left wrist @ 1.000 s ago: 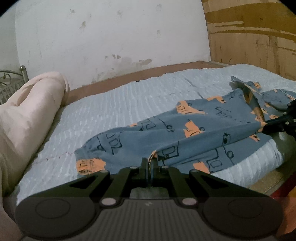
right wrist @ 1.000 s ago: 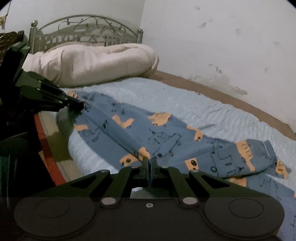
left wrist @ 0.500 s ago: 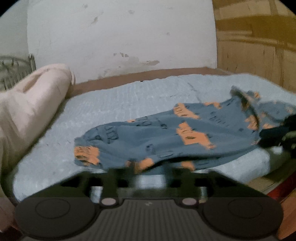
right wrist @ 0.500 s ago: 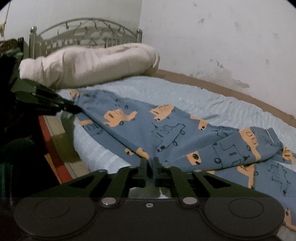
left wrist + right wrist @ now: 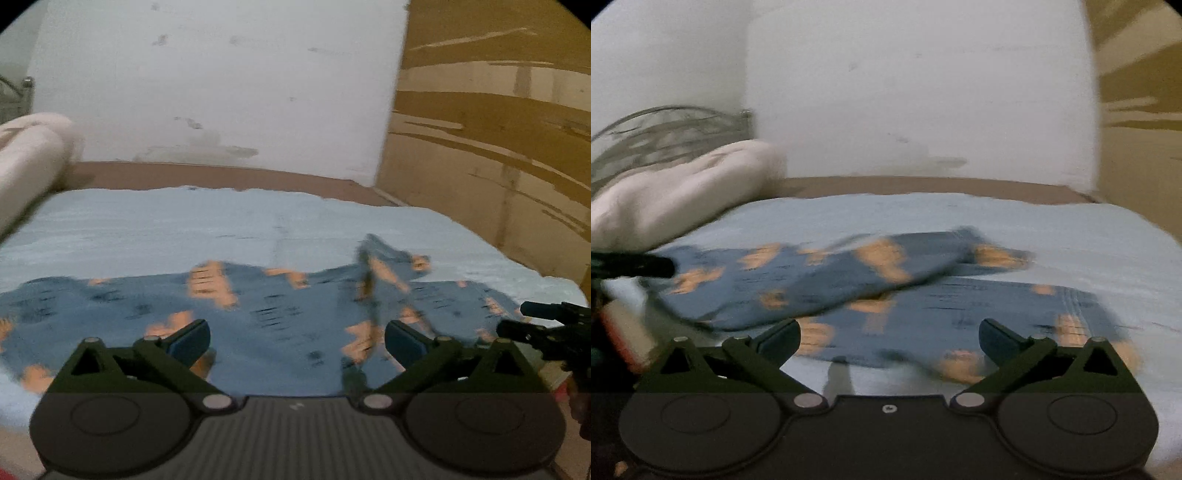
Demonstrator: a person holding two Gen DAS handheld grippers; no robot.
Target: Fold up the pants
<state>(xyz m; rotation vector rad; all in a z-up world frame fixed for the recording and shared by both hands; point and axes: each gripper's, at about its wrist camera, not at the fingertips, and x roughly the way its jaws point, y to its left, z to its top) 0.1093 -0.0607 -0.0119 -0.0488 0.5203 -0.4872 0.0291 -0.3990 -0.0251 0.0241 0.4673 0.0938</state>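
Note:
The blue pants (image 5: 280, 314) with orange vehicle prints lie along the near side of the light blue bed; they also show in the right wrist view (image 5: 886, 291), one leg lying over the other. Both views are blurred. My left gripper (image 5: 297, 341) is open and empty just above the near edge of the pants. My right gripper (image 5: 890, 339) is open and empty over the near edge too. The right gripper's fingers show at the right edge of the left wrist view (image 5: 546, 325), and the left gripper's fingertip at the left edge of the right wrist view (image 5: 646, 266).
A rolled cream blanket (image 5: 679, 192) lies at the head of the bed by a metal headboard (image 5: 665, 129). A white wall (image 5: 221, 92) runs behind the bed, and a wooden panel (image 5: 498, 129) stands at its foot. The blue sheet (image 5: 184, 221) lies beyond the pants.
Both grippers have opened and let go of the pants, which now lie on the bed. Both cameras have swung and pulled back, blurring the views.

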